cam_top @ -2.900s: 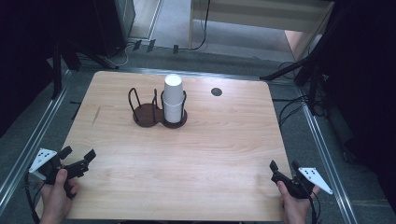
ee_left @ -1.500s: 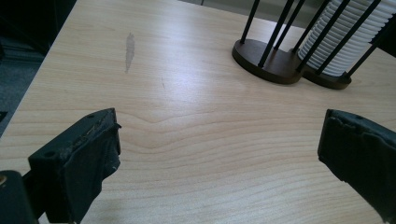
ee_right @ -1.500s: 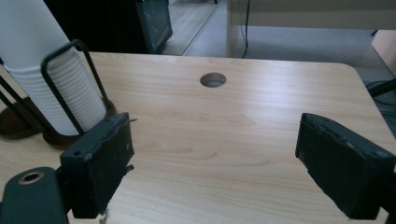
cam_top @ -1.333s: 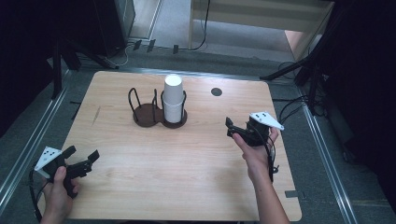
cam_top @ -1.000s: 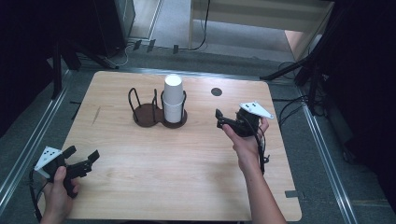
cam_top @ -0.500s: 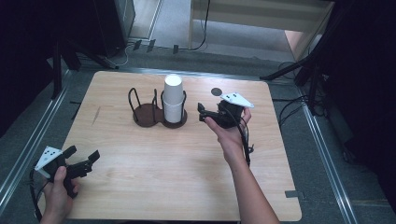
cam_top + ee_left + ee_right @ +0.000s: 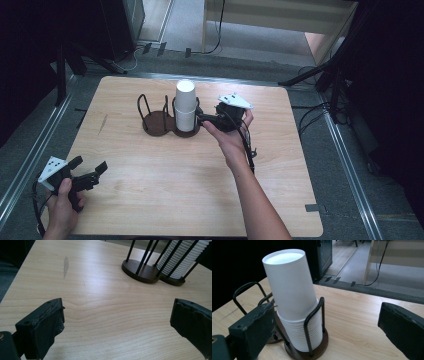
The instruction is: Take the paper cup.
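On the pale wooden surface [image 7: 190,170], the right tool [image 7: 202,119] hangs with jaws apart, just opened wider with nothing between them, beside the stack of white cups [image 7: 185,106] upright in the wire holder [image 7: 155,122]; left tool [image 7: 92,172] gapes near the front edge

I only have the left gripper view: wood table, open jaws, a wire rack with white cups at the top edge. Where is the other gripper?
Observer: The right gripper is beside the stack of cups, jaws open.
Operator: Touching it?
Observer: Not yet; in the right gripper view the stack stands ahead of the jaws, nothing gripped.
Operator: Is the whole rack full?
Observer: No, the left ring of the rack holds no cups.
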A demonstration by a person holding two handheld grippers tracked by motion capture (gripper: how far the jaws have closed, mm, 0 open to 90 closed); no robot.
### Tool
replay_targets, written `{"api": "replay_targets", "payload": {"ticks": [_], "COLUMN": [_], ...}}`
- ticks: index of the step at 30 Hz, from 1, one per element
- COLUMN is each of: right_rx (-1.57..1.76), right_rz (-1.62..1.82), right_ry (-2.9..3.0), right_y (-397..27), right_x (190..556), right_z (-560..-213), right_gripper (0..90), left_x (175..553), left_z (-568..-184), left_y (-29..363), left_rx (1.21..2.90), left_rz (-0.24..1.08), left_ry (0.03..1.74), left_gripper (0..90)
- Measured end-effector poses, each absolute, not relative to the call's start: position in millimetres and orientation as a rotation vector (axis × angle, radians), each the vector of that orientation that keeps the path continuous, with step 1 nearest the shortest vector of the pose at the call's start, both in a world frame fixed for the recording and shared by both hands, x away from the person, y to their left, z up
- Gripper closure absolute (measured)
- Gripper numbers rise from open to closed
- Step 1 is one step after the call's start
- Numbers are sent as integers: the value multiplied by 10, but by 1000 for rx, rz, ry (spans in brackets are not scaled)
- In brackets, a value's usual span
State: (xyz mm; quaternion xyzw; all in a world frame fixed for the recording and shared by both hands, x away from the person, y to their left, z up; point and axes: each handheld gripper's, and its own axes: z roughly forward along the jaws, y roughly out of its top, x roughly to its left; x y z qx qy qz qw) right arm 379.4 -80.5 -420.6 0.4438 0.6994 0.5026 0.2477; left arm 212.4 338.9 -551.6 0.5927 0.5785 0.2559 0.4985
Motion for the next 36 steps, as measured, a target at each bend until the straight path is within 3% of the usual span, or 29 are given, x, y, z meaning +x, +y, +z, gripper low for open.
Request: {"api": "replay_targets", "payload": {"ticks": [26, 36], "right_rx": [1191, 1236], "right_rz": [1413, 1400], "right_ry": [1945, 1911], "right_y": [-245, -64], "right_x": [3934, 4067], "right_z": [-4230, -4203], "right_gripper": [19, 110], "left_x": [2129, 2132], "left_z": [-5515, -5517], "left_y": [3366, 3372], "left_rx": [1457, 1456], "left_rz": [623, 618], "left_ry": [1391, 1387], "left_gripper": [0, 0]}}
